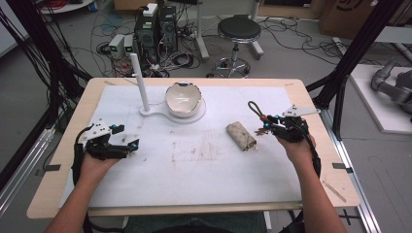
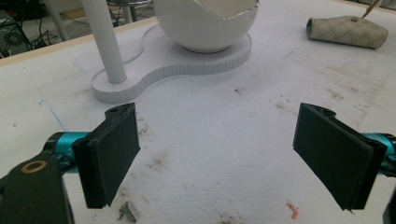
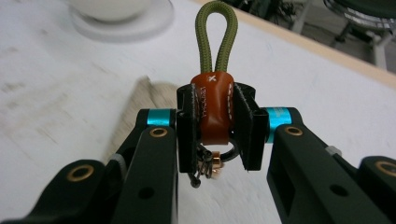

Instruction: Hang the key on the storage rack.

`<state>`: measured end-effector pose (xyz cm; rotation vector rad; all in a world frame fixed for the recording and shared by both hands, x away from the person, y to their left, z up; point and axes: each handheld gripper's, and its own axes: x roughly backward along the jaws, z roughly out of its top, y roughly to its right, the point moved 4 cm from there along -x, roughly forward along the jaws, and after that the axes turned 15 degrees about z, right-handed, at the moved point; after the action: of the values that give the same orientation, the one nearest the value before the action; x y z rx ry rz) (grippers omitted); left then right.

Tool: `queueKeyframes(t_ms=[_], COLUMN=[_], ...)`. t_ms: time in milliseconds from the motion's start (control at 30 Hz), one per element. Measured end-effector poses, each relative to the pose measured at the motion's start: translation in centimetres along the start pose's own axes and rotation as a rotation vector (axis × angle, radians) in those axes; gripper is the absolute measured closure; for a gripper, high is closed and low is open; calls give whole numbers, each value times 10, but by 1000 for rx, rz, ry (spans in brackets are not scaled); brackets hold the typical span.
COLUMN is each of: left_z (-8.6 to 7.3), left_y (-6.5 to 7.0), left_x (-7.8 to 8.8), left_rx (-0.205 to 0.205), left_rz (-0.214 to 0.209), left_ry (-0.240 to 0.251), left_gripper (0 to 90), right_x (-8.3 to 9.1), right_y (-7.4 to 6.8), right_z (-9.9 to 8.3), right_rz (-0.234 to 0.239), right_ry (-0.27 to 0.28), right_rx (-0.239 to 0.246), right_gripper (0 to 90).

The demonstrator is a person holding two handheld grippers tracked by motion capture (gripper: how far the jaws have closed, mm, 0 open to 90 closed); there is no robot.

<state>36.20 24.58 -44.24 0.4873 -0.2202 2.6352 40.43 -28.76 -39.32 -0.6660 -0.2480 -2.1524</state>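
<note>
Clenched on the keychain (image 3: 212,109), the right gripper (image 1: 270,127) pads squeeze its brown leather tab, olive cord loop sticking up past the tips and the ring w/ small metal bits hanging below — held off the surface at mid-right, just right of the rolled pouch (image 1: 241,136). Left gripper (image 1: 125,144) is released, pads (image 2: 112,156) wide apart w/ nothing between, sitting low at near-left.

Table (image 1: 58,160): white mat covers most of it, wood rim showing all round. Broad bare stretch in the centre and near side — lots of room between the two hands. Far-centre is taken by the white stand (image 1: 158,112) w/ its upright post (image 1: 139,80) and the egg-shaped bowl (image 1: 182,99). Pouch lies tilted, apart from the stand.
</note>
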Motion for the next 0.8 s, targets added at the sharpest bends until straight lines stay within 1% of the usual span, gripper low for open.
queueKeyframes(t_ms=[67, 100, 167, 200, 333, 367, 400, 433, 467, 567, 667, 700, 800], left_z=[0, 0, 0, 0, -1, -1, -1, -1, -2, -3, -3, -3, -5], left_y=[0, 0, -1, -1, -3, -4, -5, -6, -6, -7, -7, -8, -9], left_x=[1, 1, 3, 3, 7, 9, 9, 10, 11, 13, 16, 17, 21], left_rx=[-2, -3, -5, -5, 4, 7, 8, 9, 13, 10, 11, 9, 10], left_rz=[1, 2, 3, 3, 13, 17, 20, 21, 23, 27, 33, 35, 41], left_ry=[0, 2, 5, 5, 10, 11, 14, 14, 17, 15, 18, 21, 19], left_gripper=[144, 144, 144, 143, 144, 144, 144, 144, 144, 144, 144, 144, 144], right_x=[0, -2, -3, -3, -7, -11, -11, -13, -13, -18, -27, -27, -35], right_y=[-7, -13, -18, -18, -25, -28, -28, -30, -30, -36, -41, -41, -46], right_z=[11, 23, 33, 33, 51, 60, 60, 66, 66, 77, 89, 89, 99], right_rz=[14, 29, 43, 43, 53, 60, 60, 64, 64, 81, 96, 96, 109], right_ry=[17, 30, 45, 45, 59, 61, 61, 67, 67, 73, 75, 75, 73], right_rx=[25, 47, 59, 59, 93, 96, 96, 112, 112, 127, 146, 146, 167], right_gripper=[733, 733, 733, 733, 733, 733, 733, 733, 733, 733, 732, 732, 732])
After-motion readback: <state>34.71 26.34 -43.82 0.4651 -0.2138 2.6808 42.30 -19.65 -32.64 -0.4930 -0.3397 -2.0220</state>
